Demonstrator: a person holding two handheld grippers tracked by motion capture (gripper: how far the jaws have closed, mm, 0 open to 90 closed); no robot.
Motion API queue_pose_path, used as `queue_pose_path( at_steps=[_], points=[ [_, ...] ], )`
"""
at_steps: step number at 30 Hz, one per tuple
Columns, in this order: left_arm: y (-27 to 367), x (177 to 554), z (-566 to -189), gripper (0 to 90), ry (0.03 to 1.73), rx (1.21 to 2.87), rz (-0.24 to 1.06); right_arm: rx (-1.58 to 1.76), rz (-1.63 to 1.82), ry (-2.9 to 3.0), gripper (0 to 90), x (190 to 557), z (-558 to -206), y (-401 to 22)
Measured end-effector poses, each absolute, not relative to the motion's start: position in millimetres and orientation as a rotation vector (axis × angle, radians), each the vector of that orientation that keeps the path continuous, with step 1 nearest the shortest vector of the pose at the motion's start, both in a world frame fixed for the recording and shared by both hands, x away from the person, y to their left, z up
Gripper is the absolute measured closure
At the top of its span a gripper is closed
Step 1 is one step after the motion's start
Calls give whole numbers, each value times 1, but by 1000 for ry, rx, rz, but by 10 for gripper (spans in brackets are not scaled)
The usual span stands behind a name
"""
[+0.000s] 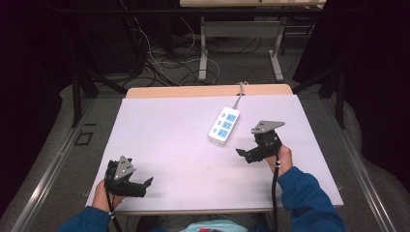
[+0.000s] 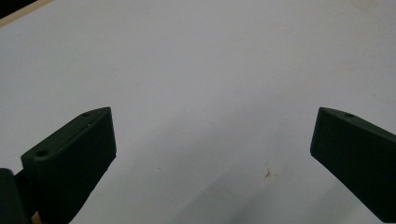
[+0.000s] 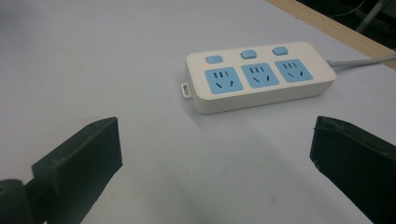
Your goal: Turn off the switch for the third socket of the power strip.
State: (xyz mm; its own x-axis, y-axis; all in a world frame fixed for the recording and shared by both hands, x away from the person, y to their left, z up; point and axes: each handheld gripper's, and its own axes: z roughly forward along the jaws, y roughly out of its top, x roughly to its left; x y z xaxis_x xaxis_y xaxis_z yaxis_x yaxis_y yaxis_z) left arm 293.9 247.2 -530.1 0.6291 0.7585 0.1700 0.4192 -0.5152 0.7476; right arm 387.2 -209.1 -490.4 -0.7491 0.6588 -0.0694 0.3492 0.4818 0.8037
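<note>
White three-socket power strip with blue faces (image 1: pixel 224 125) lies mid-table, right gripper (image 1: pixel 245 154) near it, jaws wide apart, likely lining up a grasp; left gripper (image 1: pixel 142 186) spread empty, well apart.

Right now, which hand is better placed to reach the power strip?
The right. Its tongs are open, point at the power strip and hover just short of it. The left tongs are farther off at the table's near edge.

The power strip (image 1: pixel 224 125) lies on the table (image 1: pixel 164 140), just before the right claw (image 1: pixel 244 154), the left claw (image 1: pixel 145 186) well apart.
</note>
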Motion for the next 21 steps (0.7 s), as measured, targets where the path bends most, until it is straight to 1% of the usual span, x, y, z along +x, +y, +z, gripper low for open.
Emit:
queue_pose_path(
  at_steps=[3, 4, 9, 11, 12, 18, 21],
  points=[
    [247, 293, -530, 2, 920, 2171, 625, 850, 1147, 2374, 16, 390, -490, -208],
    [247, 293, -529, 2, 910, 2175, 642, 852, 1150, 2366, 16, 391, -490, -207],
    [247, 293, -530, 2, 922, 2167, 625, 862, 1152, 2374, 17, 399, -490, -205],
    [247, 294, -530, 2, 917, 2169, 639, 861, 1145, 2377, 18, 403, -491, -204],
    [246, 294, -530, 2, 917, 2168, 624, 858, 1145, 2378, 17, 404, -491, -204],
    [247, 293, -529, 2, 914, 2174, 640, 859, 1129, 2384, 19, 414, -491, -198],
    [246, 294, -531, 2, 916, 2169, 622, 860, 1141, 2379, 19, 417, -491, -196]
  ],
)
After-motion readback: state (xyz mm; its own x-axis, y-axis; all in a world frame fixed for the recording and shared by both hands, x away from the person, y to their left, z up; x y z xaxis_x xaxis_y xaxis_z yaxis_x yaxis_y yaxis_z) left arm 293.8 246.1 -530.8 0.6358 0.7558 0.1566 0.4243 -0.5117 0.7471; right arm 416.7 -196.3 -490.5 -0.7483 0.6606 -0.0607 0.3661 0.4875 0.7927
